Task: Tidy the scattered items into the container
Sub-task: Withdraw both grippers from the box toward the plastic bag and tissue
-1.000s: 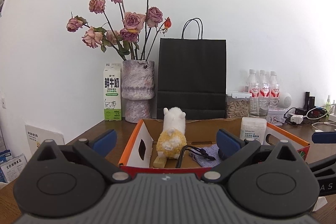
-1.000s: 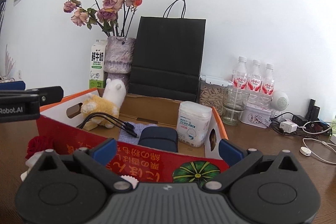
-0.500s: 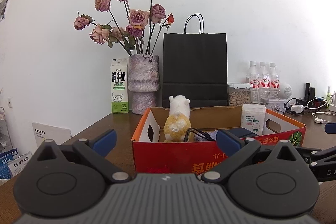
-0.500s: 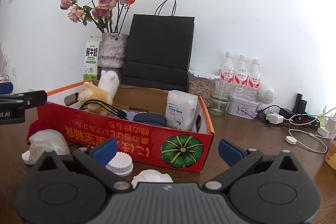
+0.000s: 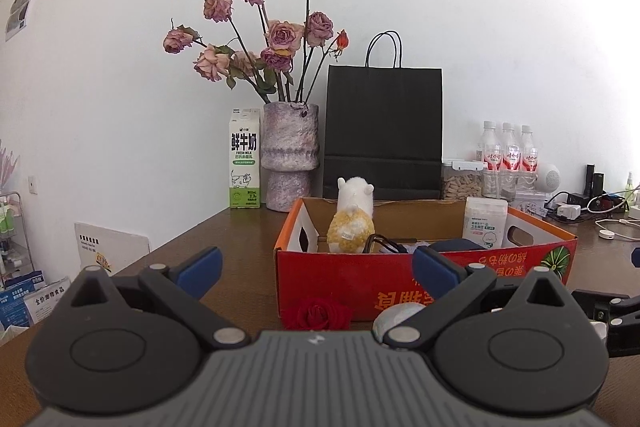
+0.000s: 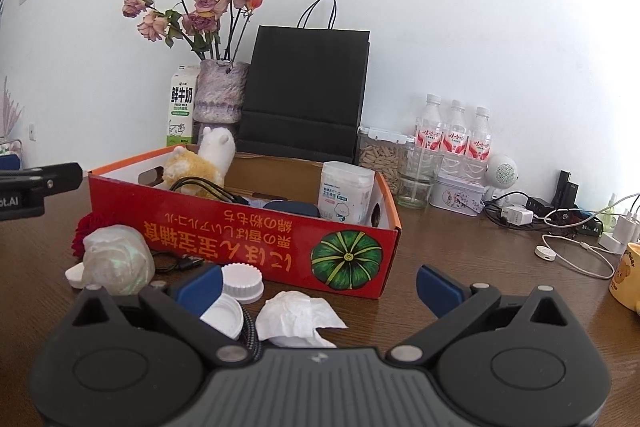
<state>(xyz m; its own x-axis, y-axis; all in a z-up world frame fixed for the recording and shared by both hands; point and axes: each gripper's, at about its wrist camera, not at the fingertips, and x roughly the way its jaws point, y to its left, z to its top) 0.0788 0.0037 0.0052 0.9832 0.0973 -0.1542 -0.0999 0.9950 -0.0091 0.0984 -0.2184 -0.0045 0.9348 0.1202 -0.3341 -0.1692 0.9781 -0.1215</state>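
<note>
The red cardboard box [image 6: 256,247] [image 5: 352,279] holds a plush alpaca [image 6: 204,163] [image 5: 352,223], a black cable [image 6: 208,189], a dark case [image 6: 292,209] and a white tub [image 6: 346,191] [image 5: 485,223]. In front of the box lie a red fabric rose [image 5: 318,313] [image 6: 86,229], a pearly shell [image 6: 118,263], two white lids [image 6: 242,281], a crumpled tissue [image 6: 298,317] and a thin black cord [image 6: 176,261]. My left gripper [image 5: 316,269] is open and empty above the rose. My right gripper [image 6: 318,285] is open and empty above the tissue.
Behind the box stand a milk carton [image 5: 244,157], a vase of dried roses [image 5: 290,155] and a black paper bag [image 5: 384,133]. To the right are water bottles [image 6: 452,135], a glass [image 6: 416,179], a tin, chargers with cables [image 6: 560,223] and a yellow mug [image 6: 628,275].
Both grippers have drawn back from the box toward the table's near side. The box now looks smaller, and the rose, shell, lids and tissue have come into view.
</note>
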